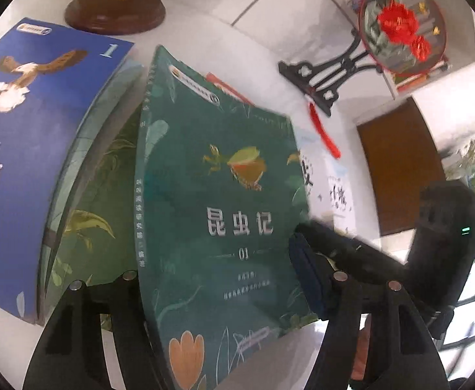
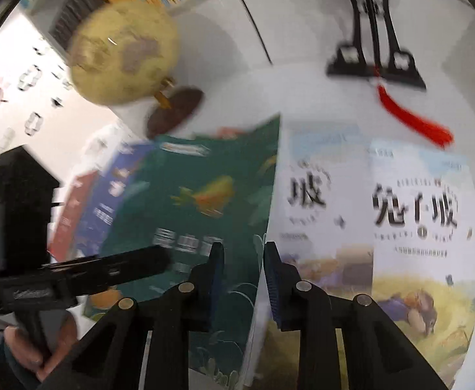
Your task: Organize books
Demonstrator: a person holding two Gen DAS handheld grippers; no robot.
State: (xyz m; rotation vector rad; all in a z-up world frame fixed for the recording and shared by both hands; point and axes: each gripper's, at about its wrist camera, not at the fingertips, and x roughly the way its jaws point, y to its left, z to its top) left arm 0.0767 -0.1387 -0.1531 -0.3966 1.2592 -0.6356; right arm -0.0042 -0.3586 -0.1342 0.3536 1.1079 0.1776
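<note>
Handling: the green insect book (image 1: 224,195) looks to me like a thin paperback, light and glossy. I expect its cover to bend and slip, so a bite at one corner would let it sag.
Hold: best on the fore edge near mid-height, or on the spine.
Left jaws: my left gripper (image 1: 214,276) straddles the book's near end. One pad sits at its right edge and the other is hidden, so I cannot tell if I am clamping.
Right jaws: my right gripper (image 2: 242,260) is drawn narrow around the fore edge. Whether it bites is unclear.
Place: the book is tipped up over the blue book (image 1: 42,130), on the desk (image 1: 198,32).
Heading: cover faces me, spine on my left. The long axis runs away toward the globe (image 2: 123,52), title top farthest.
</note>
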